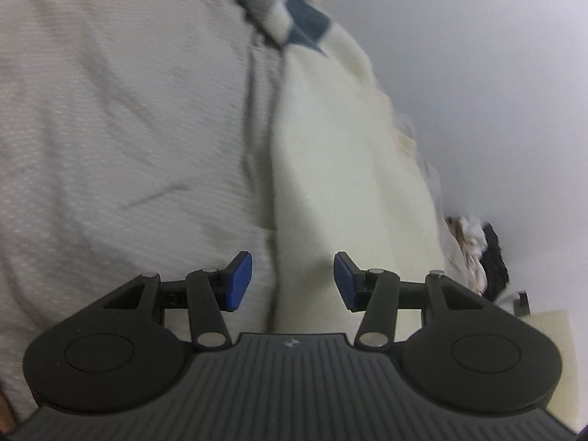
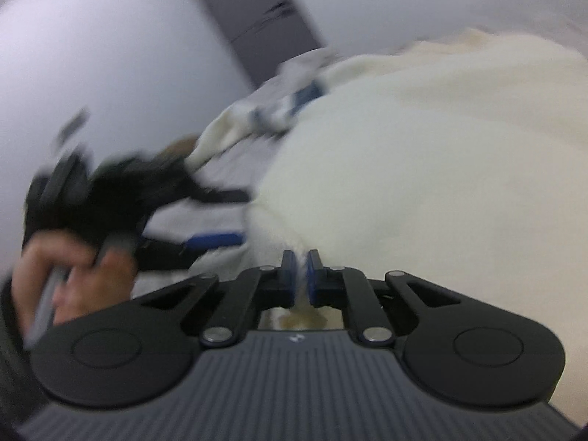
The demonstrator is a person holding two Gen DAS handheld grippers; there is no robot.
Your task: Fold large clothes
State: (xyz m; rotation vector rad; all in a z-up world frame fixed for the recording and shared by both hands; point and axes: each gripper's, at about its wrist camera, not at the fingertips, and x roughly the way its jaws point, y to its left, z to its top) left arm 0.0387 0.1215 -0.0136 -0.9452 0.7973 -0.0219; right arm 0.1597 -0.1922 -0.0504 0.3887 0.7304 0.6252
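One large cream garment [image 2: 422, 154] of soft, fleecy cloth is seen, spread in a rounded heap over a bed sheet [image 1: 110, 128] of pale, finely ribbed fabric. At the garment's far end, blue and white striped trim [image 1: 290, 18] is shown. Two grippers are counted, each black with blue pads. The right gripper [image 2: 301, 275] is clamped on the near edge of the garment, a thin fold of cream cloth pinched between its pads. The left gripper [image 1: 293, 281] is held with its jaws apart above the garment's left edge, nothing between them. In the right wrist view it appears blurred at left, gripped by one hand [image 2: 73, 279]. Plain pale walls are seen behind. No containers are shown.
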